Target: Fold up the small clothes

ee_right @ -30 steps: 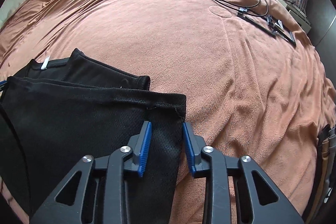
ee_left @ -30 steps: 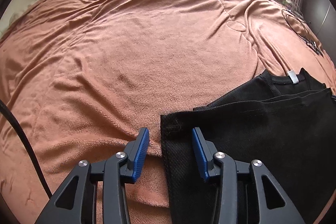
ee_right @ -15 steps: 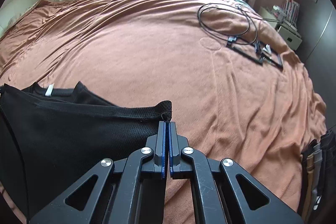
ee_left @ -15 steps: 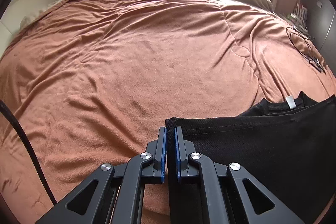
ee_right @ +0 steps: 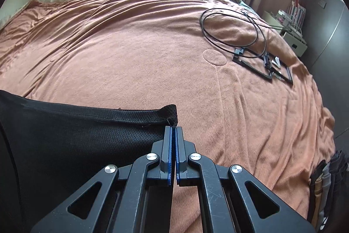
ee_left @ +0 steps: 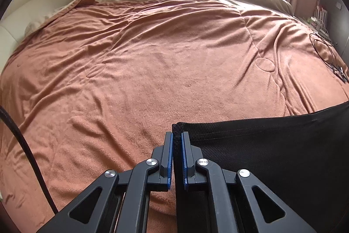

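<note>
Two grippers, one black garment (ee_left: 272, 145): we've got the left gripper (ee_left: 177, 137) & right gripper (ee_right: 173, 131) each clamped on a hem corner, jaws wide apart a sec ago. Garment's now lifted taut off the orange blanket (ee_left: 152, 62), white tag gone from view. One cable coil (ee_right: 233, 30) far right.

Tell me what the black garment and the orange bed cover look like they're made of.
Black garment: thin knit mesh, likely synthetic sportswear; fine pinhole texture, matte, with a stitched hem.

Bed cover: soft, fuzzy fabric, perhaps fleece or terry; short nap, matte, and it creases in soft wrinkles. The exact fibre can't be told for either.
</note>
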`<action>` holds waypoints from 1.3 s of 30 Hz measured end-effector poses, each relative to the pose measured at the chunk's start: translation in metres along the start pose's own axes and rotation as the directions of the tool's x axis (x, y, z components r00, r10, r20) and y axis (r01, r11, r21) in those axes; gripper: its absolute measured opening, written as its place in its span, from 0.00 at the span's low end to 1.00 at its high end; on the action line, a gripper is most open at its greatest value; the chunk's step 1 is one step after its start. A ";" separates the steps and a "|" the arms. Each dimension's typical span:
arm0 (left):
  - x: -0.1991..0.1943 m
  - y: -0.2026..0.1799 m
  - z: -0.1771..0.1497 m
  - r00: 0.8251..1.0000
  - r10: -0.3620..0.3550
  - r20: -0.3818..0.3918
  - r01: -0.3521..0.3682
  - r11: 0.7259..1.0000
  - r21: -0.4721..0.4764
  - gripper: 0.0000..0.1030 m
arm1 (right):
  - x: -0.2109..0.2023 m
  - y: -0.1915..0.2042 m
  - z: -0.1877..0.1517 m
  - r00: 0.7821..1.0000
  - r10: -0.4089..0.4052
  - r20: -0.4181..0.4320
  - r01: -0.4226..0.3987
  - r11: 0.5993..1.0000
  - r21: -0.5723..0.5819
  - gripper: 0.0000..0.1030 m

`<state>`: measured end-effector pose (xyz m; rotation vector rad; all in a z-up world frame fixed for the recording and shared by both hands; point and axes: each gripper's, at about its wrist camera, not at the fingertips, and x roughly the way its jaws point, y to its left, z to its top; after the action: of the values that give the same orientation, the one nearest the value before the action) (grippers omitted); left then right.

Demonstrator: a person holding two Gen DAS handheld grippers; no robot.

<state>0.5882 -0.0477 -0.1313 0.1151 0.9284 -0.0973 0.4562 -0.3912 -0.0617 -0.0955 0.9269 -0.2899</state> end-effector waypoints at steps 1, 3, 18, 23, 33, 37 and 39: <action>0.004 -0.001 0.000 1.000 0.007 -0.021 -0.007 1.000 0.002 0.10 | 0.006 0.002 0.002 1.000 -0.006 -0.019 0.006 1.000 -0.005 0.00; 0.011 -0.002 -0.002 0.997 0.032 -0.064 -0.032 0.999 -0.002 0.14 | 0.015 0.003 0.002 0.997 -0.023 -0.069 0.024 1.000 0.009 0.08; -0.039 0.003 -0.049 0.995 -0.038 -0.096 0.037 0.999 -0.013 0.38 | -0.033 -0.025 -0.042 0.989 0.116 -0.095 -0.110 0.992 0.068 0.45; -0.063 0.005 -0.069 0.993 -0.052 -0.103 0.050 0.998 -0.025 0.38 | -0.056 -0.037 -0.068 0.983 0.154 -0.099 -0.145 0.985 0.094 0.45; -0.094 0.007 -0.122 0.988 -0.061 -0.139 0.052 0.996 -0.068 0.38 | -0.093 -0.058 -0.118 0.971 0.219 -0.095 -0.203 0.967 0.151 0.45; -0.102 0.013 -0.144 0.987 -0.054 -0.152 0.038 0.994 -0.104 0.38 | -0.103 -0.069 -0.140 0.963 0.260 -0.075 -0.238 0.946 0.220 0.45; -0.106 0.015 -0.155 0.985 -0.057 -0.164 0.037 0.991 -0.125 0.38 | -0.106 -0.072 -0.149 0.959 0.276 -0.072 -0.252 0.938 0.237 0.45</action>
<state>0.4046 -0.0079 -0.1376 -0.0125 1.1027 -0.0752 0.2624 -0.4234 -0.0541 0.2559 0.9918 -0.1491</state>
